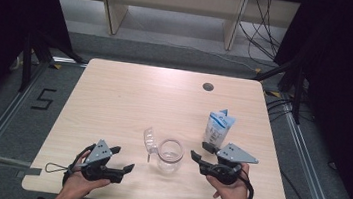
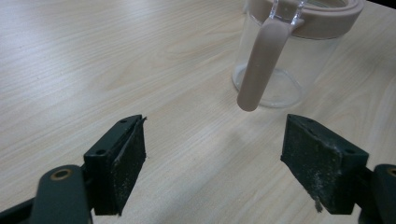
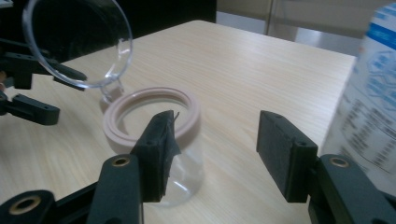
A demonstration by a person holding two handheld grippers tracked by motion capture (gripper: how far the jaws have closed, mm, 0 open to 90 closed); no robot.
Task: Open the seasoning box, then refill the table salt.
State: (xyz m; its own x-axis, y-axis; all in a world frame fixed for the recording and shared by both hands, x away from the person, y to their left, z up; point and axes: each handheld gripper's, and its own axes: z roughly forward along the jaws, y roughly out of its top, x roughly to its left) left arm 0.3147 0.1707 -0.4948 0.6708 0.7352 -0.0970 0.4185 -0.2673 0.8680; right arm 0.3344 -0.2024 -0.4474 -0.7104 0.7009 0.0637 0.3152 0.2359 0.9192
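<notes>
A clear glass jar with a pinkish rim stands near the table's front edge. Its clear hinged lid is swung open to its left. My left gripper rests left of the jar, open and apart from it. In the left gripper view the jar and its pink hanging strap lie ahead of the open left gripper. My right gripper is just right of the jar, open with nothing between its pads. The right gripper view shows the jar beyond the left jaw of the right gripper.
A blue and white pouch stands upright just behind my right gripper, and it is close on the right as the pouch in the right gripper view. The wooden table has a round cable hole at the back.
</notes>
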